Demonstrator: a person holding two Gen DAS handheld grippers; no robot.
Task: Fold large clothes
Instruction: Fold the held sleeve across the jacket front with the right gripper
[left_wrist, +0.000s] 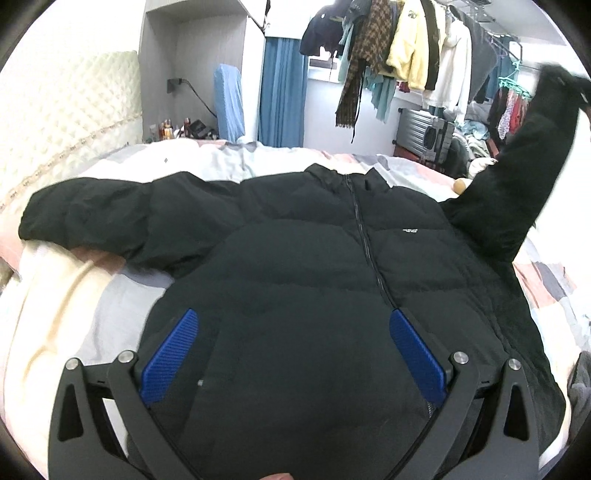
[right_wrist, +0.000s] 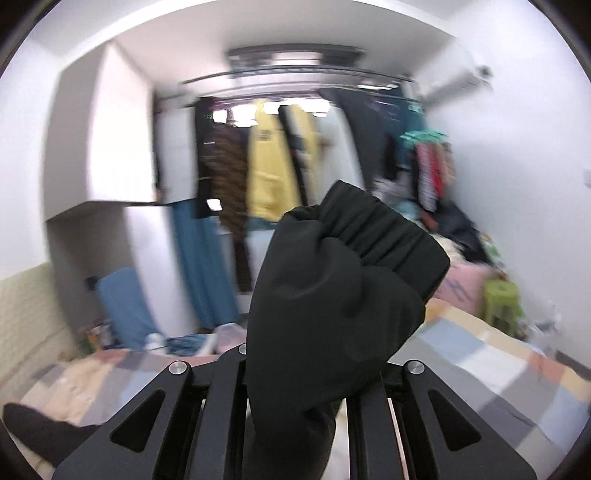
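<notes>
1. Bedroom setting: a bed with a patchwork quilt in pink, grey and cream (left_wrist: 110, 295) carries the work, a cream quilted headboard (left_wrist: 74, 122) along its left edge.
2. Spread front-up across the bed lies a black padded zip-front jacket (left_wrist: 295, 258); its small white chest label is too tiny to read.
3. Over the jacket's hem, the left gripper (left_wrist: 293, 330) stands with blue ribbed pads (left_wrist: 173, 354) wide apart, holding nothing.
4. Beyond the bed's far edge hangs a rail of clothes, among them a yellow sweatshirt (left_wrist: 410, 48) with unreadable print.
5. At the right edge, the jacket's sleeve rises off the bed.
6. Clamped tight on that sleeve's elastic black cuff (right_wrist: 351, 266) is the right gripper (right_wrist: 314, 373).
</notes>
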